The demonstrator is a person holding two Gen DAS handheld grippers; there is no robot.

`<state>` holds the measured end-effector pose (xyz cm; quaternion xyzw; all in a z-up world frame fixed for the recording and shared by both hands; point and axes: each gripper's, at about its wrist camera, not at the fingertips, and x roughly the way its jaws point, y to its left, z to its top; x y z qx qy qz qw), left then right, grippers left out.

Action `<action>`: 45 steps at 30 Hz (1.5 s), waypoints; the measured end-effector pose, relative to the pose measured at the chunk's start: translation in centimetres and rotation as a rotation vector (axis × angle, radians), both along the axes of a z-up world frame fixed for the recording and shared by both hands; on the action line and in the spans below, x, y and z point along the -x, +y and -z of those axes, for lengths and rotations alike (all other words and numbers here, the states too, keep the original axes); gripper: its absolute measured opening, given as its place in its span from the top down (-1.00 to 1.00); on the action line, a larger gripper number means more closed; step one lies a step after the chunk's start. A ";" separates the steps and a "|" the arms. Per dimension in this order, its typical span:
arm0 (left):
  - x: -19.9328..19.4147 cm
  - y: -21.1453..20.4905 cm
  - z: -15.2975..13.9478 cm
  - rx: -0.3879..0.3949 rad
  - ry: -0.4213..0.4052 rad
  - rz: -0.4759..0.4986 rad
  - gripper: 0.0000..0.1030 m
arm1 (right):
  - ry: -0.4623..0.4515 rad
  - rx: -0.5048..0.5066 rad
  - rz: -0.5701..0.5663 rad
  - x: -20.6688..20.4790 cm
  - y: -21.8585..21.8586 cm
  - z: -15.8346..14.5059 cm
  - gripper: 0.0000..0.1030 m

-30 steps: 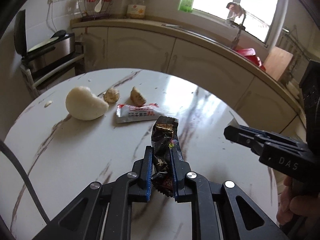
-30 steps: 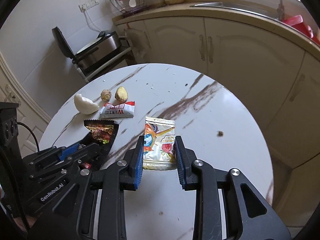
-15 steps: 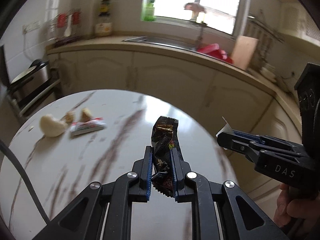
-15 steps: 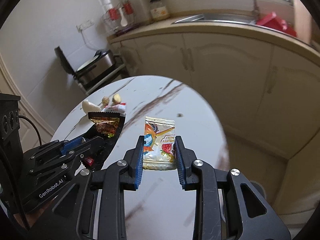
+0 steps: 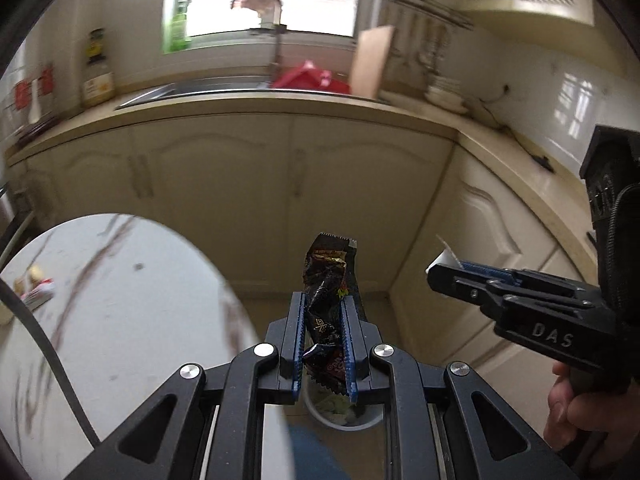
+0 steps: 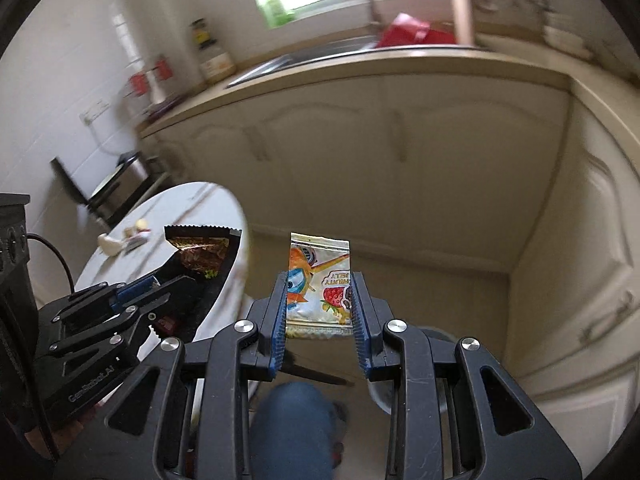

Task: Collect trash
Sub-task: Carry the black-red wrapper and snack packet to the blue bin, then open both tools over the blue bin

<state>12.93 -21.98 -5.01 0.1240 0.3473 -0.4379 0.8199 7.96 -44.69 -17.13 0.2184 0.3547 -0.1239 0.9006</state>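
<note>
My left gripper [image 5: 323, 300] is shut on a crumpled black snack wrapper [image 5: 326, 280] and holds it in the air past the table's right edge. A grey trash bin [image 5: 344, 414] with scraps inside stands on the floor right below it. My right gripper [image 6: 320, 280] is shut on a flat silver packet with a cartoon and a strawberry [image 6: 320, 280], held over the floor; the bin's rim [image 6: 378, 394] shows below its right finger. The left gripper and black wrapper [image 6: 200, 248] show at the left of the right wrist view.
The round marble table [image 5: 120, 300] lies to the left with a red-and-white wrapper [image 5: 38, 294] and food scraps. Cream cabinets [image 5: 280, 188] and the sink counter stand ahead and to the right. A leg in blue jeans [image 6: 292, 428] is below.
Both grippers have swung right, off the table and over the floor, each still holding its wrapper. The trash bin has come into view below them.
</note>
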 end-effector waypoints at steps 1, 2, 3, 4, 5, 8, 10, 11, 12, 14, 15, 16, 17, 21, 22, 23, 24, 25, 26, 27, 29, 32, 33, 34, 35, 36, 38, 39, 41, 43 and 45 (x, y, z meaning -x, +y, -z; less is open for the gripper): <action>0.1 -1.0 0.4 -0.005 0.005 0.013 0.76 | 0.005 -0.004 0.014 0.4 -0.7 0.4 0.48; 0.2 -1.7 0.7 -0.010 0.010 0.024 0.76 | 0.013 -0.009 0.030 0.9 -1.5 0.8 0.48; 0.2 -2.5 1.2 -0.019 0.015 0.036 0.76 | 0.023 -0.019 0.047 1.4 -2.4 1.5 0.48; -0.2 -3.5 1.6 -0.028 0.023 0.045 0.75 | 0.030 -0.027 0.056 1.7 -3.2 2.0 0.48; -0.3 -4.2 2.1 -0.038 0.032 0.056 0.75 | 0.041 -0.036 0.067 2.0 -4.0 2.8 0.48; -0.2 -7.0 4.6 -0.089 0.053 0.077 0.75 | 0.087 -0.082 0.098 2.5 -6.5 5.9 0.48; -0.4 -8.8 6.6 -0.128 0.083 0.082 0.75 | 0.120 -0.114 0.116 2.8 -7.8 8.1 0.48; -0.8 -9.7 7.4 -0.146 0.095 0.084 0.75 | 0.134 -0.134 0.123 2.8 -8.4 9.3 0.48; -0.9 -10.4 8.4 -0.166 0.111 0.087 0.75 | 0.156 -0.155 0.129 2.8 -9.1 10.7 0.48; -1.4 -11.8 10.0 -0.197 0.133 0.088 0.75 | 0.186 -0.185 0.136 2.7 -10.0 12.7 0.48; -2.1 -12.8 10.5 -0.211 0.143 0.087 0.75 | 0.201 -0.204 0.139 2.6 -10.5 13.8 0.48; -2.3 -13.4 11.1 -0.221 0.153 0.088 0.75 | 0.213 -0.217 0.142 2.6 -10.9 14.7 0.48; -2.4 -13.9 11.6 -0.229 0.161 0.088 0.74 | 0.222 -0.226 0.143 2.6 -11.2 15.3 0.48; -3.3 -16.3 13.2 -0.261 0.181 0.082 0.73 | 0.250 -0.263 0.145 2.3 -11.9 17.6 0.48; -3.8 -16.8 13.5 -0.269 0.189 0.081 0.72 | 0.253 -0.268 0.146 2.3 -12.1 17.9 0.48; -4.0 -17.2 13.9 -0.276 0.195 0.079 0.71 | 0.257 -0.276 0.147 2.2 -12.3 18.3 0.48; -4.2 -17.5 14.3 -0.283 0.202 0.077 0.71 | 0.261 -0.283 0.148 2.0 -12.6 18.8 0.48; -4.6 -17.8 15.1 -0.290 0.208 0.073 0.72 | 0.267 -0.288 0.149 2.0 -12.8 19.3 0.48; -4.9 -18.1 15.4 -0.295 0.210 0.068 0.72 | 0.272 -0.292 0.151 1.8 -12.9 19.6 0.48; -5.2 -18.7 15.7 -0.300 0.213 0.063 0.72 | 0.275 -0.298 0.151 1.8 -13.0 20.1 0.48; -5.7 -19.3 16.2 -0.300 0.222 0.051 0.68 | 0.285 -0.308 0.151 1.5 -13.1 20.8 0.48; -5.9 -20.0 16.5 -0.305 0.217 0.035 0.39 | 0.319 -0.313 0.156 1.1 -13.4 22.0 0.38; -6.1 -20.1 16.5 -0.304 0.216 0.030 0.28 | 0.320 -0.315 0.157 1.0 -13.5 22.3 0.13; -6.1 -19.8 16.4 -0.303 0.213 0.023 0.10 | 0.319 -0.314 0.167 1.1 -13.5 22.4 -0.28; -6.1 -19.8 16.4 -0.302 0.209 0.016 -0.02 | 0.316 -0.313 0.180 1.2 -13.5 22.5 -0.47; -6.1 -19.8 16.3 -0.298 0.206 0.007 -0.07 | 0.312 -0.314 0.188 1.3 -13.5 22.5 -0.62; -5.7 -19.3 15.6 -0.292 0.198 -0.013 -0.28 | 0.305 -0.319 0.209 1.7 -13.6 22.4 -0.80; -5.6 -19.1 15.4 -0.289 0.192 -0.021 -0.32 | 0.307 -0.315 0.221 1.8 -13.6 22.3 -0.96; -5.4 -18.8 15.1 -0.286 0.172 -0.044 -0.50 | 0.307 -0.300 0.248 2.3 -13.5 22.0 -1.00; -5.0 -17.8 14.4 -0.281 0.150 -0.062 -0.64 | 0.320 -0.298 0.258 2.4 -13.5 21.9 -1.00; -4.4 -17.6 13.9 -0.274 0.131 -0.067 -0.68 | 0.318 -0.289 0.266 2.5 -13.5 21.5 -1.00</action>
